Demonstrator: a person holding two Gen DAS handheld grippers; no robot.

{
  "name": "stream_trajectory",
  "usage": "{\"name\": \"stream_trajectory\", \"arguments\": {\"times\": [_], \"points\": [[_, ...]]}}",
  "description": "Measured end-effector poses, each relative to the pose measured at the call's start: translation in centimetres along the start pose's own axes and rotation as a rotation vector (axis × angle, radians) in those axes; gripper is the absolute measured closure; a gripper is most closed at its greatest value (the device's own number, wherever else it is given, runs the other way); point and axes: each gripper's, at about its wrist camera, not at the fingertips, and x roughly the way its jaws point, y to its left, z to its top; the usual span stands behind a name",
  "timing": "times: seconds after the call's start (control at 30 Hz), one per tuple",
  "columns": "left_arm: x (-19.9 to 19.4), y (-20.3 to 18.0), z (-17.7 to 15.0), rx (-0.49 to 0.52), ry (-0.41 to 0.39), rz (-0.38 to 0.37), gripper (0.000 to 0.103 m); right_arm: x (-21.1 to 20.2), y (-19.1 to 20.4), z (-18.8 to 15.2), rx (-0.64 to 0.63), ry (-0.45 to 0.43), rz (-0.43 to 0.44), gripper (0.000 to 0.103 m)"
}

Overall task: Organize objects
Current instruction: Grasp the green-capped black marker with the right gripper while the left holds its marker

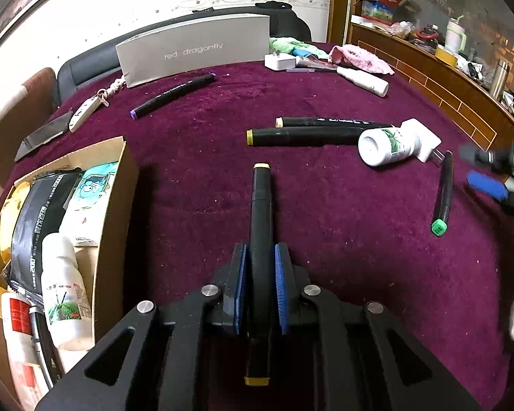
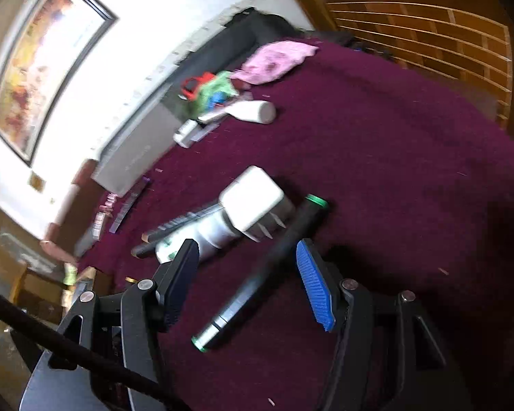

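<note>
The bench [image 1: 342, 212], under a deep purple velvet cloth, fills both views; it is strewn from centre to upper right with loose things, which is presumably why the cardboard box [image 1: 114, 205] at the lower left of the left wrist view stands open, already packed with bottles and packets, as the place to gather them. The grey carton [image 1: 195, 48] lettered "red dragonfly" stands on edge along the far side, top centre, out of the working area. In the room beyond, a framed picture [image 2: 48, 65] hangs on the white wall at the upper left of the right wrist view; a wooden counter [image 1: 438, 78] crowded with clutter curves down the upper right of the left wrist view.

The left gripper [image 1: 261, 284] has its jaws closed on the yellow-capped marker [image 1: 262, 205], clamped mid-barrel and lengthwise, so it should lift without tipping; it lies at bottom centre, just right of the box. The right gripper [image 2: 246, 281] has its jaws open, straddling the green-capped marker [image 2: 257, 274] at lower centre without, as far as the blur allows, touching it; it looks set to pick that one next. Just above lie a white bottle [image 1: 390, 147], a white plug adapter [image 2: 257, 198] and two more black markers [image 1: 308, 130], close together; a purple-capped marker [image 1: 173, 96] lies apart at upper left.
</note>
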Motion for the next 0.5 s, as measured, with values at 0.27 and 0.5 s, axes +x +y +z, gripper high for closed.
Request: {"name": "stream_trajectory", "arguments": {"times": [0.27, 0.5], "points": [[0.8, -1.4, 0.3, 0.039, -0.006, -0.028, 0.041, 3.6, 4.7, -1.0, -0.229, 0.145, -0.277, 0.043], [-0.5, 0.2, -0.8, -0.02, -0.011, -0.145, 0.092, 5.9, 6.5, -1.1, -0.363, 0.136, -0.434, 0.079]]}}
